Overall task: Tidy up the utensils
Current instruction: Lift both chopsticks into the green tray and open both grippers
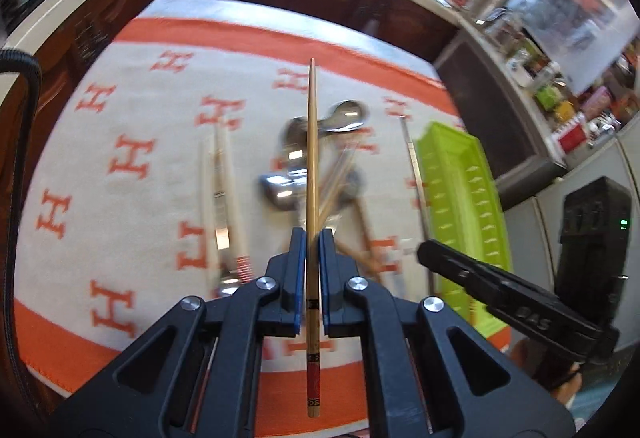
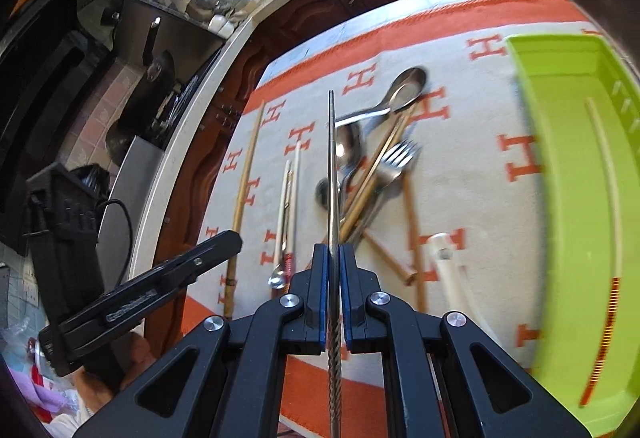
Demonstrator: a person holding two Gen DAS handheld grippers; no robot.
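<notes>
My left gripper [image 1: 311, 238] is clamped on a bamboo chopstick [image 1: 311, 173], which runs forward past my fingertips and back between the arms. My right gripper [image 2: 334, 254] is clamped on a metal chopstick [image 2: 331, 157] with a twisted rear end, held the same way. The green tray [image 2: 560, 165] lies to the right of my right fingers and so far shows one pale chopstick [image 2: 608, 177] with an orange-banded end. Ahead of both sets of fingers, on the orange-and-white cloth [image 2: 472, 173], spoons [image 2: 404, 85], a fork [image 2: 394, 161] and further chopsticks remain loose. I judge the sorting barely begun; most pieces are still to move.
</notes>
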